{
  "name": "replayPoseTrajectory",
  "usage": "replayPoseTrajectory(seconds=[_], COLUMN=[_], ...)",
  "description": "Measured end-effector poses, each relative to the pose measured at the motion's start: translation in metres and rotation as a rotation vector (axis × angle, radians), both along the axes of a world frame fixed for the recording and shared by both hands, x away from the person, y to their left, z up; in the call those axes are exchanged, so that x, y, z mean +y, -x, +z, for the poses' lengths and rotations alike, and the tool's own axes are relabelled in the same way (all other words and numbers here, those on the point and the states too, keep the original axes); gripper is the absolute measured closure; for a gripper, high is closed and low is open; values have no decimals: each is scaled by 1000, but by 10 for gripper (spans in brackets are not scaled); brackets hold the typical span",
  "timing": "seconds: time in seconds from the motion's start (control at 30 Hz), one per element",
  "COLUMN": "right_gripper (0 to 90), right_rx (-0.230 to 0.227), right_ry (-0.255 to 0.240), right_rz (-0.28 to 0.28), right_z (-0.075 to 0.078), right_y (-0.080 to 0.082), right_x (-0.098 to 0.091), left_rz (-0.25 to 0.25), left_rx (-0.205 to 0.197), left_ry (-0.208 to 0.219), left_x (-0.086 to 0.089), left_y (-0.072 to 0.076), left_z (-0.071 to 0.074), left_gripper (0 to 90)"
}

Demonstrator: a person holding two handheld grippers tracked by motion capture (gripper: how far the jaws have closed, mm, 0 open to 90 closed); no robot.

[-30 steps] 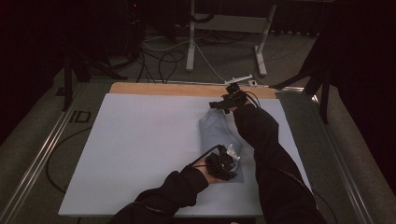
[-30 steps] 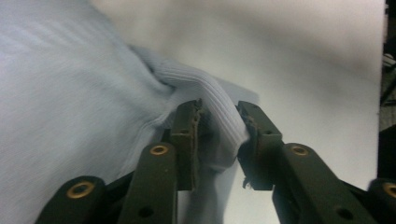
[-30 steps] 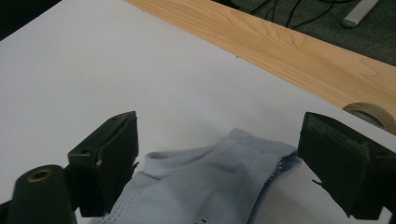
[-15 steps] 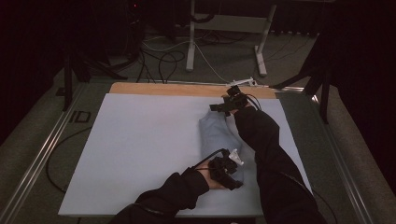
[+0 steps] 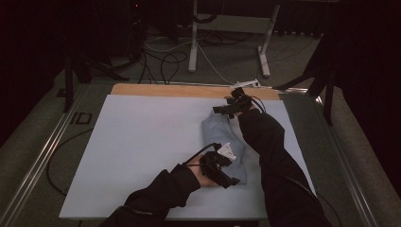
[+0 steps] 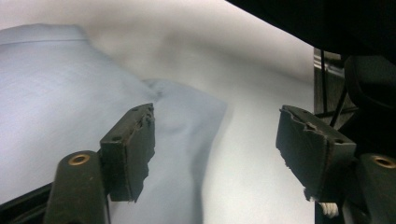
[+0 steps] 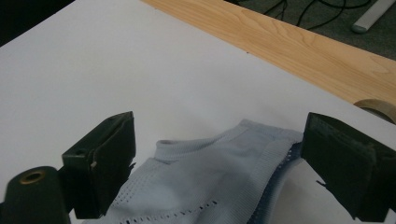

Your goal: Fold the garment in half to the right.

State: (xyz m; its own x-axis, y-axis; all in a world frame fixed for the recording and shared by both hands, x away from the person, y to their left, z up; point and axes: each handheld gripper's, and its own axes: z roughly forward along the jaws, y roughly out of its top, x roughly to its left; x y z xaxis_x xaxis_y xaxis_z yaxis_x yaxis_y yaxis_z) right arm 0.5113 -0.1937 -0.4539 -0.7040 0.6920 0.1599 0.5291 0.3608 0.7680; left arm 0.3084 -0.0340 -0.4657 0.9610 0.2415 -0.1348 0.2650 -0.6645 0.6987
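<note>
White mat [image 5: 142, 142]: folded garment [image 5: 222, 137] near right edge; left half bare.

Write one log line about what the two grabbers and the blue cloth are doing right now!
left gripper: open, jaws just opened, over near end of cloth | right gripper: open over far end | cloth: folded, flat on white table

Stood in a dim room: white table top [image 5: 142, 142] with a bare wooden strip [image 5: 189, 91] along its far edge. Beyond lay grey floor [image 5: 227, 52] strewn with black cables [image 5: 165, 61] (several looped), plus a pale metal stand [image 5: 194, 42]. Flanked by a metal rail [image 5: 42, 156] at left.
</note>
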Motion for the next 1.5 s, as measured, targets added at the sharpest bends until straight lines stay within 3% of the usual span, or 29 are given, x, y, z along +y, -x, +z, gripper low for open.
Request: replayPoseTrajectory(seconds=[0.33, 0.47, 0.67, 0.83, 1.03, 1.1, 1.5], right_gripper=[104, 104, 101, 99, 99, 99, 100], right_rx=[-17, -36, -38, -45, -49, -52, -63], right_ry=[2, 16, 18, 19, 29, 51, 34], right_rz=[7, 9, 21, 27, 34, 39, 30], right_z=[2, 3, 2, 3, 4, 4, 1], right_y=[8, 12, 17, 19, 23, 24, 27], right_x=[-4, -5, -7, -8, -9, -9, -12], left_rz=[16, 30, 72, 76, 81, 73, 151], left_rx=[21, 6, -26, -64, -50, -63, -108], left_ry=[51, 36, 67, 56, 63, 66, 116], left_x=[37, 52, 77, 94, 114, 120, 164], left_y=[-10, -11, -12, -8, -5, -3, 7], left_z=[3, 5, 9, 8, 3, 2, -7], left_gripper=[156, 85, 13, 4, 4, 4, 4])
